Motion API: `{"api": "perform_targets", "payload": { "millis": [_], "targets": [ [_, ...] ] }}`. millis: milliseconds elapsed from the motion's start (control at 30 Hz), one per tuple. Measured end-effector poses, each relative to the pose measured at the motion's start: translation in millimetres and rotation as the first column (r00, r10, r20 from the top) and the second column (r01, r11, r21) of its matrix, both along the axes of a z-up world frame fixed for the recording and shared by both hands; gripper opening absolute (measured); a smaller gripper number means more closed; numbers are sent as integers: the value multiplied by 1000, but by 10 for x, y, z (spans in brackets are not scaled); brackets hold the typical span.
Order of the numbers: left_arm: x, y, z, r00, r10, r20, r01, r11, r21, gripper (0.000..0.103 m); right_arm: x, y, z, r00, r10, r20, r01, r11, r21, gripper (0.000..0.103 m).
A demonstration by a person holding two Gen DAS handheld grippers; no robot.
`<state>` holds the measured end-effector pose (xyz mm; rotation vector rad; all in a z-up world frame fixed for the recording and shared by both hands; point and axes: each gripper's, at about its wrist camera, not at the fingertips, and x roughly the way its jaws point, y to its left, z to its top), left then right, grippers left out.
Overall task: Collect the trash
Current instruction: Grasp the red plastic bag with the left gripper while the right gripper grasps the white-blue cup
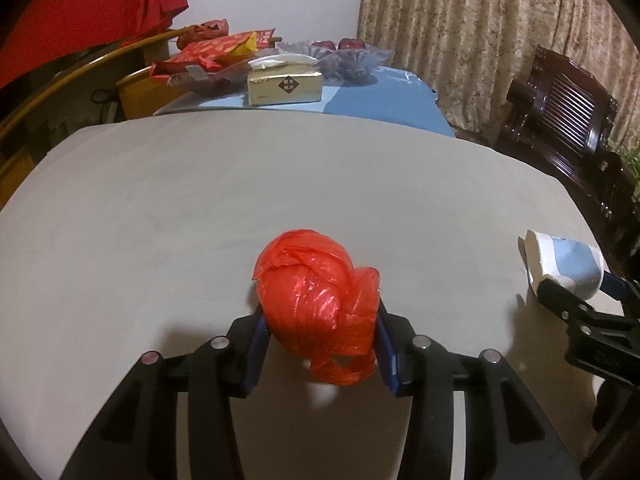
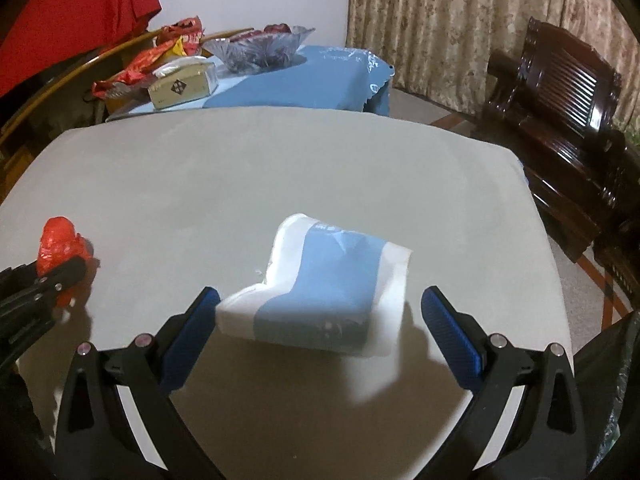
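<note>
Grey table (image 1: 200,200) open ahead; tissue box (image 1: 285,87) beyond far edge.

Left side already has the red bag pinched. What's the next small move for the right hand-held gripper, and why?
Probably close the right hand-held gripper on the blue-and-white paper cup. The cup lies on its side on the grey table between the open blue pads, neither clearly touching it. The left hand-held gripper already clamps the red plastic bag.

We see a crinkled, glossy red plastic bag (image 1: 316,304) on a matt, smooth grey surface (image 1: 200,200). The blue-and-white packet (image 2: 320,292) looks like soft plastic film. Our left tool (image 1: 320,344) and right tool (image 2: 320,328) have matt black plastic arms and ribbed blue pads (image 2: 448,328). The chair (image 2: 560,92) is glossy dark wood.
</note>
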<state>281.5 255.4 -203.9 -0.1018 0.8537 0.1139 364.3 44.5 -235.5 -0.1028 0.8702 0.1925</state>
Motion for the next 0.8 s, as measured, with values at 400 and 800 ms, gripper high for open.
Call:
{"api": "perform_targets", "payload": {
  "millis": [400,800],
  "targets": [
    [-62,-45,79,1000,-19,15,19,1000,5,46,12,-20,-2,998,51,-46,-50,999,19,77],
    [-251,-302,276,997,-61,46,60,998,23,46,-286,-258,244,996,80,-34,-77,994,77,73]
  ]
}}
